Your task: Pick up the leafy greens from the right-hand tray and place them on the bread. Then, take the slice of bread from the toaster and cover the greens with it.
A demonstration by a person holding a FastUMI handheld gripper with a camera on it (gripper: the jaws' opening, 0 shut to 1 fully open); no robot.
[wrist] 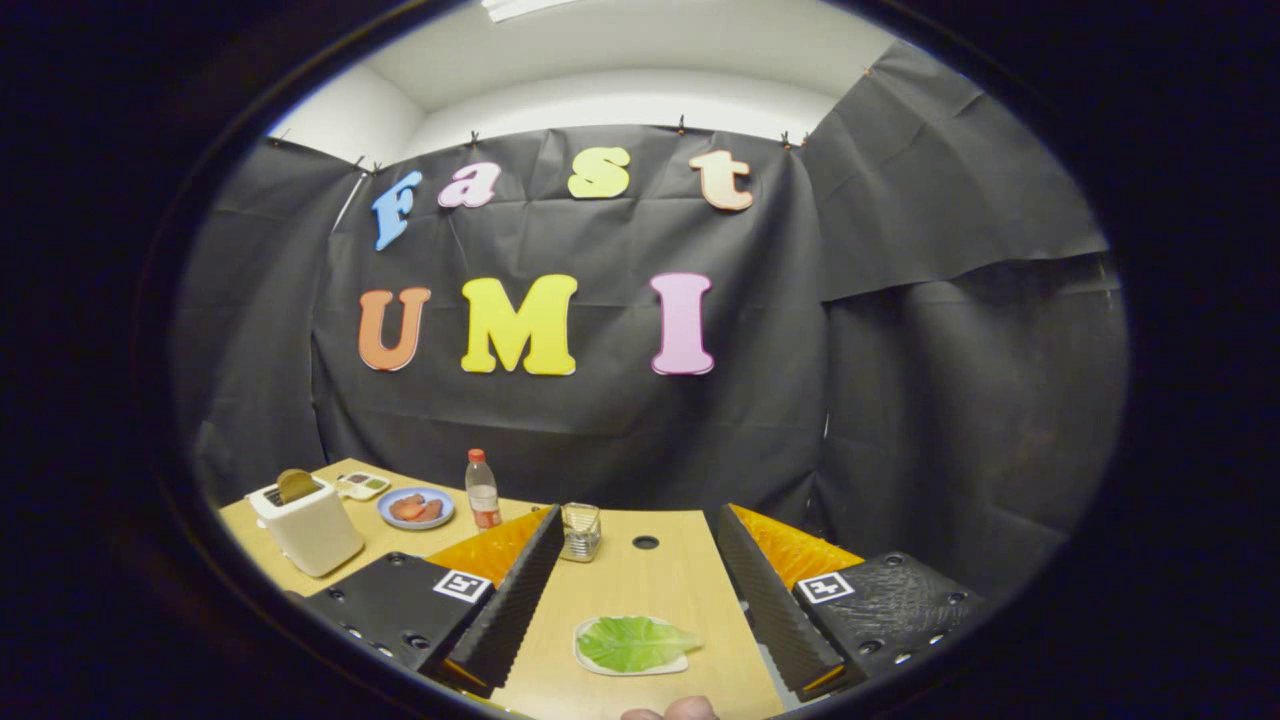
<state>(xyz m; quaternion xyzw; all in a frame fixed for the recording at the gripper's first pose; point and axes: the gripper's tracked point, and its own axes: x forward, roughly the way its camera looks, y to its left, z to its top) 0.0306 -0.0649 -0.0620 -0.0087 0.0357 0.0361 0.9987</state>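
Note:
A green lettuce leaf [636, 642] lies flat on a pale, rounded slab [590, 660] on the wooden table; I cannot tell whether that slab is bread or a small tray. It sits between my two fingers, near their bases. My gripper [638, 516] is open, with the black ribbed fingers [520, 590] spread wide on either side of the leaf and touching nothing. Beyond the left finger stands a white toaster [305, 528] with a browned bread slice [297, 485] poking out of its slot.
Past the toaster are a small dish of sauces [362, 486], a blue plate with meat slices [415, 508] and a red-capped bottle [483, 490]. A glass jar [580, 532] stands by the left fingertip. Fingertips of a hand [670, 710] show just behind the leaf.

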